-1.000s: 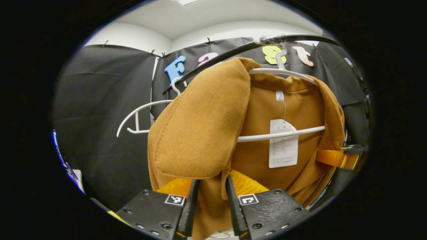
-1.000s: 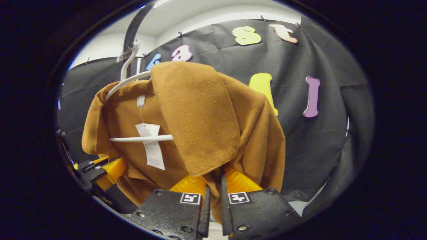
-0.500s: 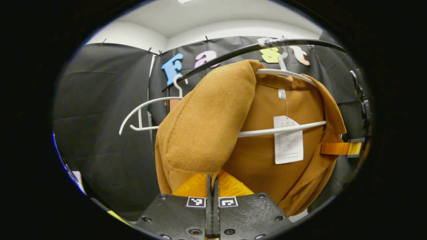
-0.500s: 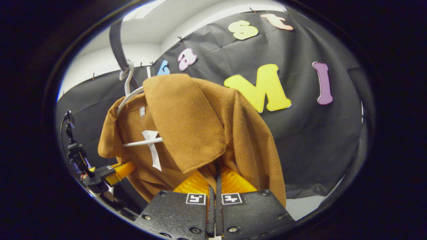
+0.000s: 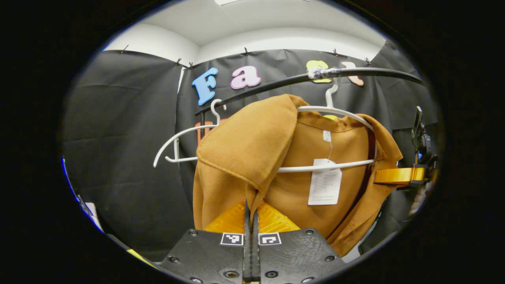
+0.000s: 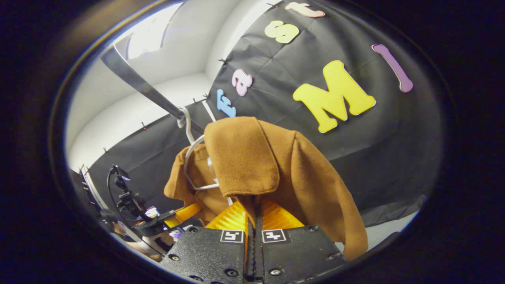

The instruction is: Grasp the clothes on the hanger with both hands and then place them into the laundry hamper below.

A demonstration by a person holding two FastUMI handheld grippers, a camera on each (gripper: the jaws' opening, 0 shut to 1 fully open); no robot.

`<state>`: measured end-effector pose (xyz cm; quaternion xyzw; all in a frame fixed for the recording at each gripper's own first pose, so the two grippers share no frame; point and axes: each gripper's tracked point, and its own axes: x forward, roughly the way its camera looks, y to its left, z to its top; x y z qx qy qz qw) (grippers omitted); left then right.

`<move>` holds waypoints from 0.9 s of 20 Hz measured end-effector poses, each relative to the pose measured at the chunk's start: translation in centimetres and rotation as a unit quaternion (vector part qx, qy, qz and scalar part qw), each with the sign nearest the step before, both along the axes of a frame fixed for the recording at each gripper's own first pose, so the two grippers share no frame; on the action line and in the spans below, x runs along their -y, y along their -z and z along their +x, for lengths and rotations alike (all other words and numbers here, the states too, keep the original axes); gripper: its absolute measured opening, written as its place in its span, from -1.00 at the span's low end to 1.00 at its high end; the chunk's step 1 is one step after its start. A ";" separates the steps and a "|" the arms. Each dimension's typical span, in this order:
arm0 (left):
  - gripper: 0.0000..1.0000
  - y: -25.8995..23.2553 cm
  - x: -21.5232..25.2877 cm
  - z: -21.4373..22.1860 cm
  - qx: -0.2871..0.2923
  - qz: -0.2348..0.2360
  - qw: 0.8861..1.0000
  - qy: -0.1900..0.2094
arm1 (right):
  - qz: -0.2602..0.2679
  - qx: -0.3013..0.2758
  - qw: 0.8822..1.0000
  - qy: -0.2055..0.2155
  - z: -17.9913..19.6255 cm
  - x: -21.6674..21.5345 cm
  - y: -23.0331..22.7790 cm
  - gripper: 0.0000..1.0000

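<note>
While both jaws pinch the soft brown jacket [image 5: 244, 157] near its front hems, the limp cloth should slip off its white hanger [image 5: 335, 112].

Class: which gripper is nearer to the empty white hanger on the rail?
Left. The left gripper clamps the brown garment on the side beside the empty white hanger; the right gripper clamps the garment's far side.
</note>
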<state>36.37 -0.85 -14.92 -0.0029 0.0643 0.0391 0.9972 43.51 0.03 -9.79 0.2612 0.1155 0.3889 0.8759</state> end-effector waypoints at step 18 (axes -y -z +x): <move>-1.00 -9.2 -5.5 0.3 0.079 -0.008 0.996 -0.037 | 0.149 0.022 0.988 -0.033 -0.1 2.8 -7.4 -0.92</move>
